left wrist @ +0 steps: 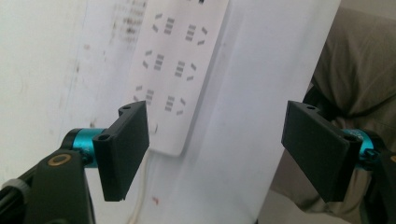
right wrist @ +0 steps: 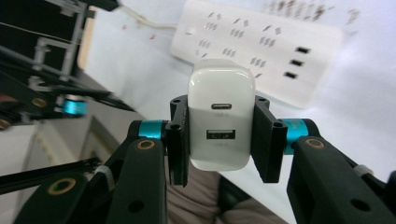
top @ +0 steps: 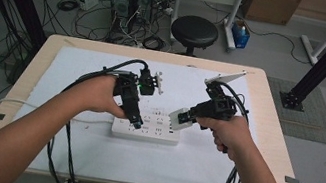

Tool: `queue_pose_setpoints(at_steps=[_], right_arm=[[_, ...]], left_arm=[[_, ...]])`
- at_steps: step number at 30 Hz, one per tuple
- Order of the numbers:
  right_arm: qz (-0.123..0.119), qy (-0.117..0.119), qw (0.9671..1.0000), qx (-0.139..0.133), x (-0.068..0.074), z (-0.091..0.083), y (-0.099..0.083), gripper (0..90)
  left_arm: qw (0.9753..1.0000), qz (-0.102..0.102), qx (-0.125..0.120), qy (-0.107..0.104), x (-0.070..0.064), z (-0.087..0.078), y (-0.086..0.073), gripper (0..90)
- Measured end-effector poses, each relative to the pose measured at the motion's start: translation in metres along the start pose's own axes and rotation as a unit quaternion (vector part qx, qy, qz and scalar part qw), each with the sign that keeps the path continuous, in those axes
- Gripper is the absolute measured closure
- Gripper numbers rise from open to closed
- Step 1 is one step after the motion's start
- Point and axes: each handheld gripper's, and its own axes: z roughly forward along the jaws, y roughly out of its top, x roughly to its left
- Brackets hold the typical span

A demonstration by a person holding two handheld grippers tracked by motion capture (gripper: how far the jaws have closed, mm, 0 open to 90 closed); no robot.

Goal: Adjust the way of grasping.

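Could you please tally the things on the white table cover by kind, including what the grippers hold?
Power strip: 1
USB charger, held in the right gripper: 1
Total: 2

Left claw (left wrist: 215,151) agape, right claw (right wrist: 220,140) clamped

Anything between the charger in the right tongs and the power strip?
No. In the right gripper view the white charger, clamped in the right tongs, is apart from the power strip; between them is bare white mat.

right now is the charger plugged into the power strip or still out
Out: the right gripper holds the white charger above the power strip, clear of its sockets.
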Motion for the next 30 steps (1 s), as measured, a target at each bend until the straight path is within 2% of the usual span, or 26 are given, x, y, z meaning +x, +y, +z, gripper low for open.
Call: queue_pose_setpoints(at_steps=[3,5,8,10,13,17,18,20,21,24,27,29,30], right_arm=[[-0.019,-0.035,0.999,0.019,0.005,-0.006,0.003,62.1],[-0.03,-0.065,0.997,0.029,0.008,-0.008,0.004,62.1],[-0.036,-0.101,0.9934,0.04,0.009,-0.012,0.007,62.1],[-0.038,-0.137,0.9887,0.049,0.012,-0.013,0.008,62.1],[-0.048,-0.186,0.979,0.069,0.012,-0.013,0.009,62.1],[-0.051,-0.228,0.9685,0.085,0.012,-0.013,0.01,62.1],[-0.053,-0.236,0.9662,0.09,0.011,-0.013,0.01,62.1],[-0.05,-0.244,0.9641,0.091,0.01,-0.014,0.01,62.1],[-0.053,-0.252,0.9617,0.094,0.009,-0.015,0.011,62.1],[-0.054,-0.263,0.9584,0.098,0.006,-0.017,0.009,62.1],[-0.046,-0.263,0.9587,0.097,0.005,-0.02,0.008,62.1],[-0.05,-0.27,0.9566,0.099,0.004,-0.022,0.008,62.0],[-0.054,-0.272,0.9557,0.099,0.003,-0.022,0.008,62.0]], left_arm=[[0.9996,-0.015,0.022,0.005,0.004,-0.003,-0.009,23.3],[0.9989,-0.028,0.037,0.003,0.007,-0.004,-0.014,23.3],[0.998,-0.041,0.047,0.004,0.011,-0.007,-0.021,23.2],[0.9973,-0.053,0.05,0.001,0.014,-0.009,-0.027,23.2],[0.9962,-0.062,0.061,-0.003,0.017,-0.012,-0.033,23.2],[0.9952,-0.075,0.062,-0.004,0.022,-0.015,-0.04,23.2],[0.9951,-0.078,0.061,-0.002,0.022,-0.015,-0.041,23.2],[0.9945,-0.081,0.066,-0.001,0.023,-0.015,-0.045,23.2],[0.9943,-0.083,0.067,-0.002,0.023,-0.015,-0.046,23.2],[0.9935,-0.087,0.073,0.0,0.023,-0.014,-0.051,23.3],[0.9927,-0.098,0.071,0.0,0.022,-0.015,-0.055,23.3],[0.9932,-0.092,0.071,-0.002,0.024,-0.017,-0.057,23.2],[0.9929,-0.1,0.064,-0.003,0.023,-0.017,-0.058,23.2]])
